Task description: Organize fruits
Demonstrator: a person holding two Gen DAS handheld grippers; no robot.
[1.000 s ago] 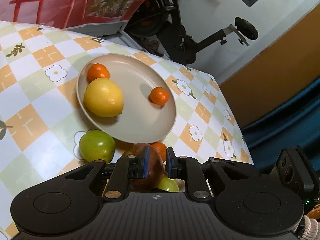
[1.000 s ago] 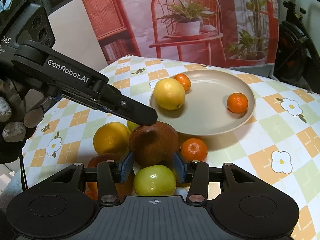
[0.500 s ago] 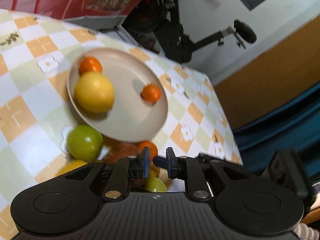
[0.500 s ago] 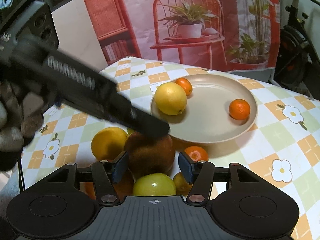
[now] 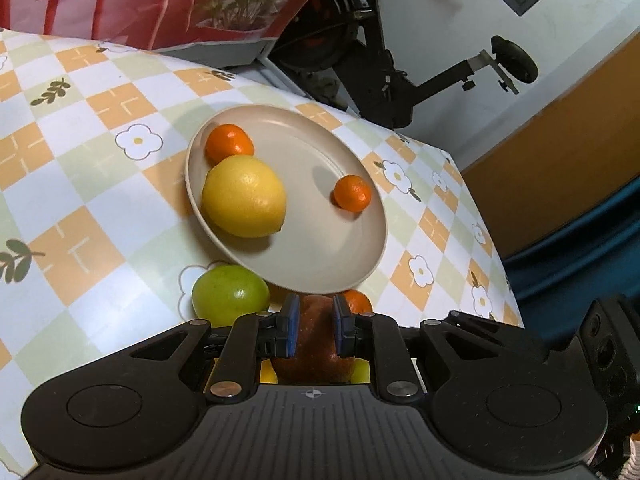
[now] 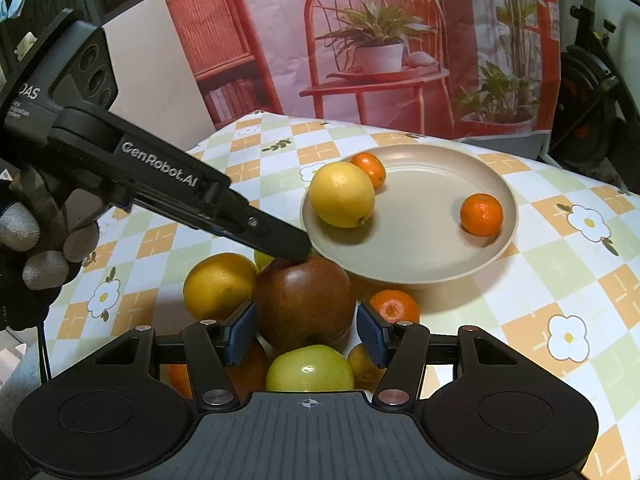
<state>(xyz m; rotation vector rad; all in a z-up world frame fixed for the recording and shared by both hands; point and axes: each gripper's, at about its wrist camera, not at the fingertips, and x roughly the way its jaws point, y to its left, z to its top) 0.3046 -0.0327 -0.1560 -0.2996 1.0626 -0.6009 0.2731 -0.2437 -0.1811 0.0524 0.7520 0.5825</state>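
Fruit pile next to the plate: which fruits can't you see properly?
- Right wrist view: green apple, bottom cut off by the right gripper, whose jaws have just been opening around the brown apple.
- Same view: small yellow fruit, mostly behind the left gripper and brown apple.
- Left wrist view: tangerine, partly behind that gripper's finger.

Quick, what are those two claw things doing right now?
Left gripper: jaws shut, holding nothing.
Right gripper: jaws have just been opening, either side of the dark red apple, not pressing it.
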